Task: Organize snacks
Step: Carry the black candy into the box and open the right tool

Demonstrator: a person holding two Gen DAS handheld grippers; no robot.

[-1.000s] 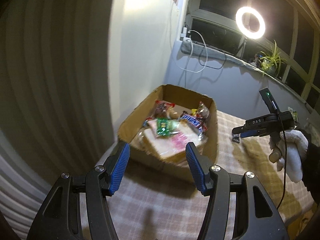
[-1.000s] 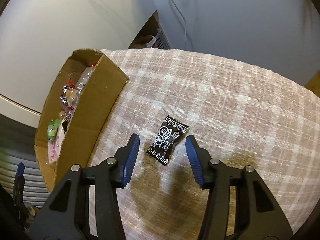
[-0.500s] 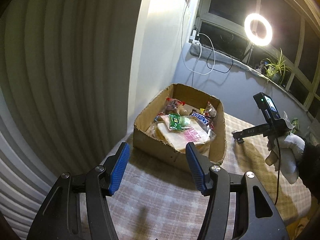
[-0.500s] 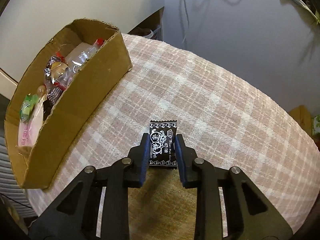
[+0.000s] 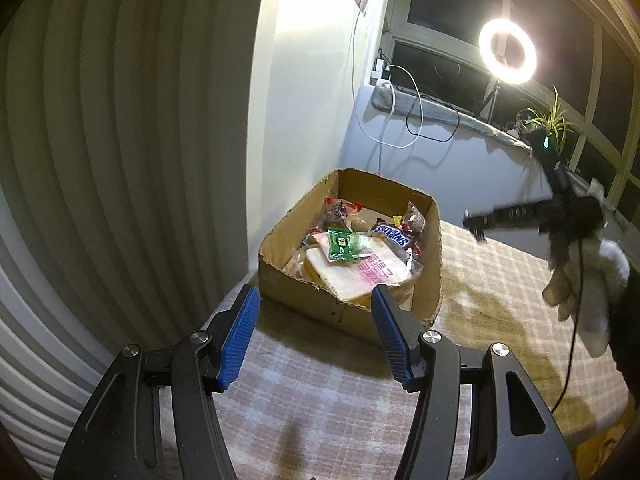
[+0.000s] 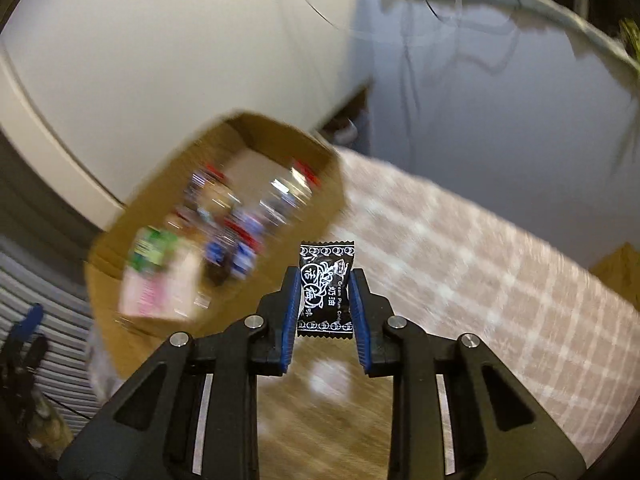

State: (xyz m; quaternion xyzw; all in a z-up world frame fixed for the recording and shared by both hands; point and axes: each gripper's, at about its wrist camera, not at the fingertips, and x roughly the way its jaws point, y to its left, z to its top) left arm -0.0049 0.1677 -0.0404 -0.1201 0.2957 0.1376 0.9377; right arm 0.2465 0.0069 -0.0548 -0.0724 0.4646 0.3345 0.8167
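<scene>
Right gripper (image 6: 325,294): pinched a black candy packet (image 6: 326,288) upright between its blue pads, raised off the checked tablecloth (image 6: 480,280).
Left gripper (image 5: 314,334): spread wide and holding nothing, near the front wall of the cardboard box (image 5: 344,308).
Box contents: a green packet (image 5: 347,245), a Snickers bar (image 5: 394,235), bagged bread (image 5: 360,276).
Right view: blurred; the packet was probably beside the box, not over it.

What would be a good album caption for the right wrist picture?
Right hand-held gripper pinching a black candy packet, cardboard box of snacks blurred ahead.
</scene>
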